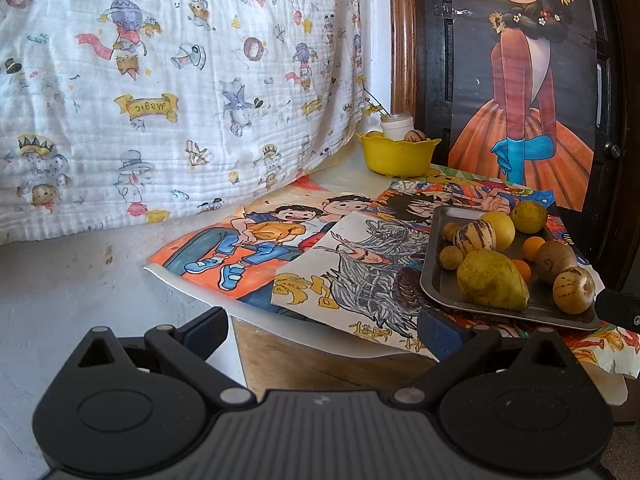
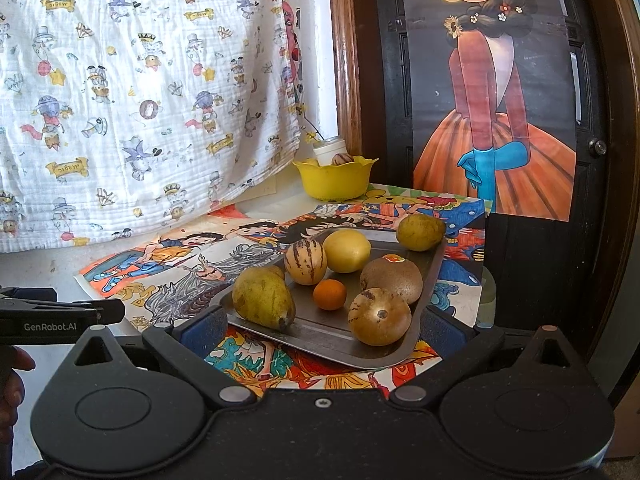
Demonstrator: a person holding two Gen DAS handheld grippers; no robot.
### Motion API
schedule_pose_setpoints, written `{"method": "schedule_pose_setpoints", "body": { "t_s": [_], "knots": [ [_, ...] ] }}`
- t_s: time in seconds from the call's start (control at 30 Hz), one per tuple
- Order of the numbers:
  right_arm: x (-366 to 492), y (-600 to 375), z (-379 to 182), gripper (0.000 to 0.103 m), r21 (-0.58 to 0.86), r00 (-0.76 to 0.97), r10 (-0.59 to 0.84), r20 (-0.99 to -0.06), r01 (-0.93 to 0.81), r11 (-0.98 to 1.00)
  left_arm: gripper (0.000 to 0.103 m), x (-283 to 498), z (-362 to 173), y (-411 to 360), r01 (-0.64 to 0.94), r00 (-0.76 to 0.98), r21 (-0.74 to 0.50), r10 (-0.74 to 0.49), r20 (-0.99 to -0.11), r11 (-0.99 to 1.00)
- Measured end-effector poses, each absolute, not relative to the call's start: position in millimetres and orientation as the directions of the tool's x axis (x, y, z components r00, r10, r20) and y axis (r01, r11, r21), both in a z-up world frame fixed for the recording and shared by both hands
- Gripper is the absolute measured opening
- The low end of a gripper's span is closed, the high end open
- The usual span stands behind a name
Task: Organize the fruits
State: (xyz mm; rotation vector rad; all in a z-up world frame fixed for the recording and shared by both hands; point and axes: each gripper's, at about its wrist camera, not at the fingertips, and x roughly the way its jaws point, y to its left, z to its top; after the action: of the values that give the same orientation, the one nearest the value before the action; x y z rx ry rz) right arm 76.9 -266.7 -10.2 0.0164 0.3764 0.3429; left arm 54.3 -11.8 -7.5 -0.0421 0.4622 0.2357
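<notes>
While the fruit sits piled on a grey metal tray (image 2: 430, 268) at the near right of the tabletop (image 1: 352, 168), neither gripper touches any of it. On the tray lie a green-yellow pear (image 2: 262, 298), two striped melons (image 2: 306, 260), a lemon (image 2: 347, 250), a kiwi (image 2: 394, 280), a small orange (image 2: 330, 295) and a green round fruit (image 2: 420, 231) at the far corner. The right gripper (image 2: 322, 326) hangs just before the tray's near edge, its jaws spread wide and empty, the tray lying between them in view. The left gripper (image 1: 322, 330) sits off to the tray's left, jaws also wide apart and holding nothing. Farther back stands a yellow bowl (image 1: 396, 156) with another striped melon in it. Coloured drawings (image 1: 256, 248) cover the tabletop under the tray, and a printed cloth (image 1: 160, 92) hangs behind.
</notes>
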Motion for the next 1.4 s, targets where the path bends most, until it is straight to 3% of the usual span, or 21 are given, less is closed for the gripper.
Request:
{"method": "schedule_pose_setpoints", "body": {
  "t_s": [1.4],
  "knots": [
    [74.7,-259.1,-11.4,0.102,0.069,0.87,0.336,-0.36,-0.335,0.94,0.103,51.8,-10.6,-10.8,-0.23,0.868,0.008,0.208,-0.451,0.973]
  ]
}}
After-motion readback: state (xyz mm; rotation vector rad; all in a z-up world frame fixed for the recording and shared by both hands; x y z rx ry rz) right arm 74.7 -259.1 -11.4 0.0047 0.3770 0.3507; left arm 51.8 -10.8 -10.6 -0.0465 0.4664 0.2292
